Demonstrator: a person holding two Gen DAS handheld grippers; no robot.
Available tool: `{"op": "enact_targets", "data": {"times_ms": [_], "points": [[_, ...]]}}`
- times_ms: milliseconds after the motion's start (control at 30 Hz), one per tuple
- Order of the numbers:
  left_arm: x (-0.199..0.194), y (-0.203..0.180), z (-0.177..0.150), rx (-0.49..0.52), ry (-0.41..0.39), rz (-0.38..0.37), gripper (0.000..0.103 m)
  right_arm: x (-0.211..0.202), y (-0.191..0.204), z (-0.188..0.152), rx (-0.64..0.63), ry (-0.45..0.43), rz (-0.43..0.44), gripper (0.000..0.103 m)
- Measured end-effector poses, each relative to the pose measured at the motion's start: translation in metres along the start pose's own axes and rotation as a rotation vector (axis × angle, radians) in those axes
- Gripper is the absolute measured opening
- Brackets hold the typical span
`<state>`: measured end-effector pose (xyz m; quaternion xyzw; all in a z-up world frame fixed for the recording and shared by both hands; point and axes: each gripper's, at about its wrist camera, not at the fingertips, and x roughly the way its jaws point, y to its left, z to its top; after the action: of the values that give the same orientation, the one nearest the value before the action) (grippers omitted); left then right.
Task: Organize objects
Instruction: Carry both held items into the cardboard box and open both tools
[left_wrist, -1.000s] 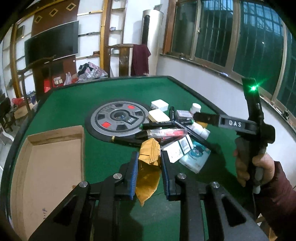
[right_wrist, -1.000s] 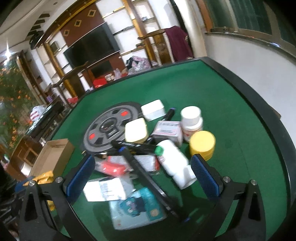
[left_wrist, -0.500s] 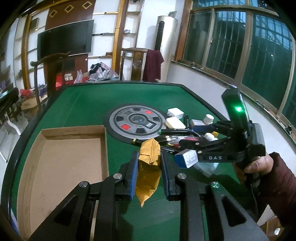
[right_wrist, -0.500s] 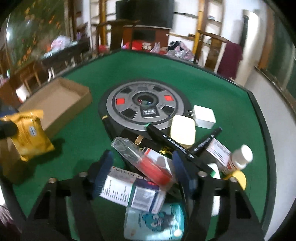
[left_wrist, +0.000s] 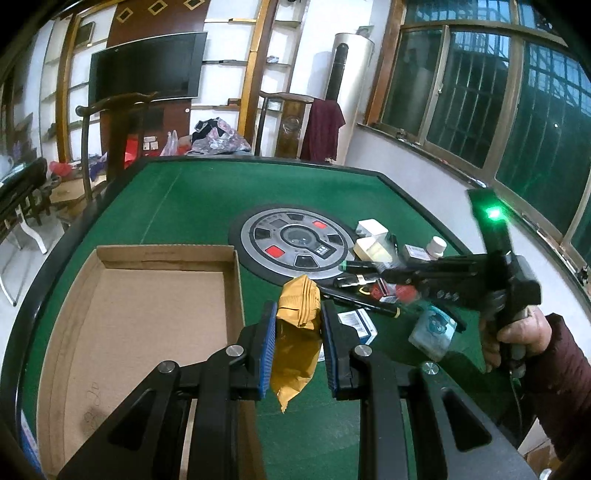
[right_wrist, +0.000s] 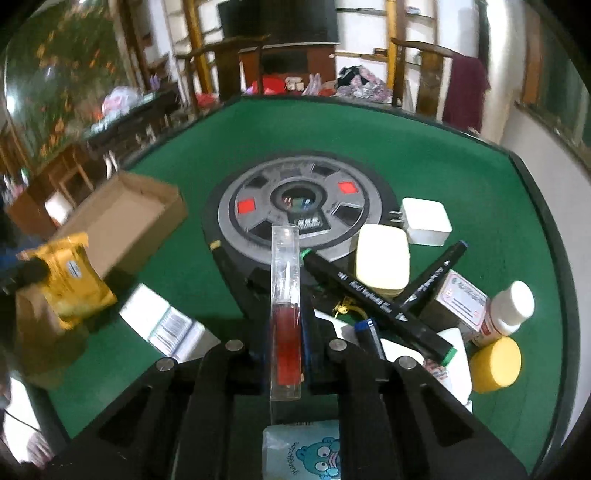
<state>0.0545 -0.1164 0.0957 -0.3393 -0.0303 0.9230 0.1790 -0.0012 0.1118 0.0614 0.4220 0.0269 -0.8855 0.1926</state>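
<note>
My left gripper (left_wrist: 298, 312) is shut on a crumpled yellow packet (left_wrist: 297, 332), held above the green felt just right of an open cardboard box (left_wrist: 147, 325). In the right wrist view the same yellow packet (right_wrist: 72, 280) hangs beside the box (right_wrist: 122, 218). My right gripper (right_wrist: 286, 306) is shut on a long clear plastic case (right_wrist: 285, 280) with red contents, which stands on edge between the pads and sticks out forward. From the left wrist view the right gripper (left_wrist: 388, 277) reaches into the pile, with a hand (left_wrist: 517, 332) on its handle.
A pile lies right of the round grey centre panel (right_wrist: 299, 206): black markers (right_wrist: 373, 306), a cream case (right_wrist: 382, 262), a white charger (right_wrist: 424, 221), a white bottle (right_wrist: 509, 310), a yellow-lidded jar (right_wrist: 495, 363), small boxes (right_wrist: 166, 325) and a tissue pack (right_wrist: 303, 450).
The right gripper's jaws went from wide open to shut on the clear case, and the gripper rolled. My left gripper carried the yellow packet sideways toward the cardboard box.
</note>
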Motion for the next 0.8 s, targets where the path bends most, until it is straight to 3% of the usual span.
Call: {"op": "enact_targets", "data": {"times_ms": [167, 300, 433, 567, 667, 800], "points": [[-0.002, 0.02, 0.009, -0.036, 0.0, 0.025, 0.02, -0.024, -0.002, 0.019, 0.115, -0.062, 0.103, 0.011], [0.0, 0.045, 0.02, -0.076, 0.005, 0.062, 0.02, -0.022, 0.02, 0.038, 0.189, -0.059, 0.285, 0.011], [0.018, 0.071, 0.028, -0.111, 0.039, 0.113, 0.02, 0.009, 0.065, 0.05, 0.24, -0.009, 0.44, 0.011], [0.041, 0.105, 0.033, -0.196, 0.085, 0.135, 0.02, 0.053, 0.105, 0.059, 0.272, 0.053, 0.469, 0.011], [0.054, 0.122, 0.033, -0.234, 0.088, 0.167, 0.02, 0.087, 0.122, 0.064, 0.297, 0.091, 0.415, 0.011], [0.064, 0.138, 0.037, -0.301, 0.082, 0.153, 0.02, 0.118, 0.129, 0.064, 0.328, 0.135, 0.352, 0.011]]}}
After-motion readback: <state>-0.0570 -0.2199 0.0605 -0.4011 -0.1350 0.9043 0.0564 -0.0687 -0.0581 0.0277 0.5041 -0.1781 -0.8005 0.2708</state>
